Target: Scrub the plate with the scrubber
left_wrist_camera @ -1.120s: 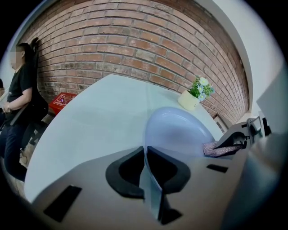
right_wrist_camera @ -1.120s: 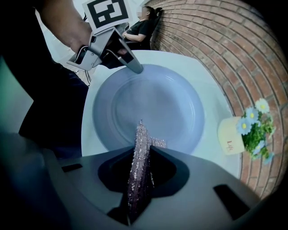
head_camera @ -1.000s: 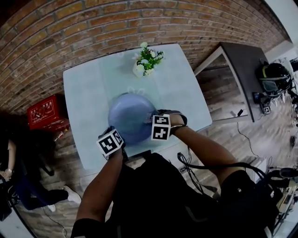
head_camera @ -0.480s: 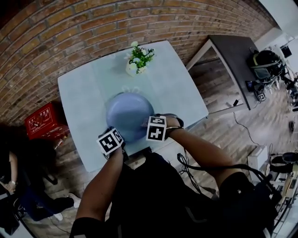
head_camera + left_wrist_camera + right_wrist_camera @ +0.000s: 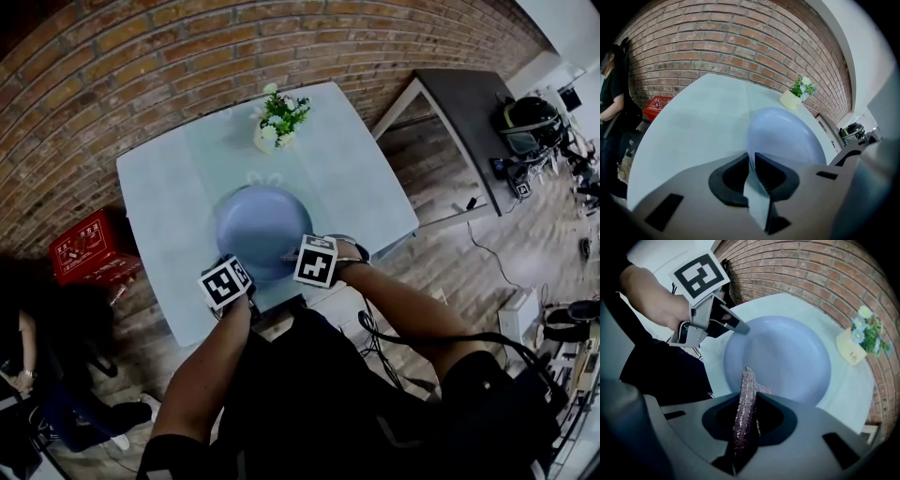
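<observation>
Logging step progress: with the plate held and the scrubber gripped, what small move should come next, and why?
Probably sweep the scrubber forward across the basin of the plate. The left gripper is shut on the rim, steadying it; the right gripper holds the scrubber over the near edge, with the basin lying ahead.

plate [image 5: 261, 230]: 1 | scrubber [image 5: 744, 413]: 1 | flower pot [image 5: 266, 140]: 1 | red crate [image 5: 89, 246]: 1

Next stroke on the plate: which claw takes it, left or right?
Right. The right claw is shut on the scrubber, whose tip sits over the plate. The left claw is clamped on the plate's near rim, likely steadying it, and holds no scrubber.
</observation>
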A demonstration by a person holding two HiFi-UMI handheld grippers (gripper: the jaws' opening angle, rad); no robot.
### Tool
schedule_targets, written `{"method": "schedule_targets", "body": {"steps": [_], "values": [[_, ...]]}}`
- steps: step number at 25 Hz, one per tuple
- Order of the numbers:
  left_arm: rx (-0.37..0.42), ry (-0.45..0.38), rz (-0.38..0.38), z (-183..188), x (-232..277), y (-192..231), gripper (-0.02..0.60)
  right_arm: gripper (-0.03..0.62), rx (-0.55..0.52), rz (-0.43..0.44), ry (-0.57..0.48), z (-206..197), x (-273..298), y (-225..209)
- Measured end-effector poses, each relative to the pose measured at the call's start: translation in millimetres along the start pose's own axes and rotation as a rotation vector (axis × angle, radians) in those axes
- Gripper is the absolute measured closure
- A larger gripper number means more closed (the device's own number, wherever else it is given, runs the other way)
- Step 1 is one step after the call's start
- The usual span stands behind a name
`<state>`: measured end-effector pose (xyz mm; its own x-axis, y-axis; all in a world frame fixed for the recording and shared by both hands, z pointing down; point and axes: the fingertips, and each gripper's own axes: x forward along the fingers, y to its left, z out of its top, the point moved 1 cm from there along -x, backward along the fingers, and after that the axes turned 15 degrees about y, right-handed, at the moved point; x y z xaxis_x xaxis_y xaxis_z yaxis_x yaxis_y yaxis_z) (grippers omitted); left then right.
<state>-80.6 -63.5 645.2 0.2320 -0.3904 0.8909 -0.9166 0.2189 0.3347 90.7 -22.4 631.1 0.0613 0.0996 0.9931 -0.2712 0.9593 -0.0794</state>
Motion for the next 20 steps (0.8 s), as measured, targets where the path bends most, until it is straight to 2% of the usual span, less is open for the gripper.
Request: {"method": "schedule_targets", "body": {"steps": [5, 9, 11, 15, 20], "values": [[0.020, -0.005, -0.005, 0.5, -0.7, -1.1, 0.529, 0.520, 0.029, 0.071, -0.033, 8.9, -2.1, 17.8], [0.068, -0.022, 0.005, -1.4, -5.6, -4.5, 0.522, 0.520, 0.052, 0.166, -0.071, 18.0, -5.5, 37.9], [0.070, -0.023, -0.001, -2.6, -5.7, -4.2, 0.520, 0.520, 0.051, 0.180, -0.094, 23.6, -7.8, 40.9], [0.049, -0.008, -0.028, -4.8, -2.9, -1.8, 0.517, 0.520, 0.076, 0.183, -0.133, 31.1, -14.4, 36.4], [-0.023, -0.024, -0.037, -3.3, -3.6, 4.0, 0.529, 0.520, 0.188, 0.184, -0.245, 36.1, -30.0, 14.2]]}}
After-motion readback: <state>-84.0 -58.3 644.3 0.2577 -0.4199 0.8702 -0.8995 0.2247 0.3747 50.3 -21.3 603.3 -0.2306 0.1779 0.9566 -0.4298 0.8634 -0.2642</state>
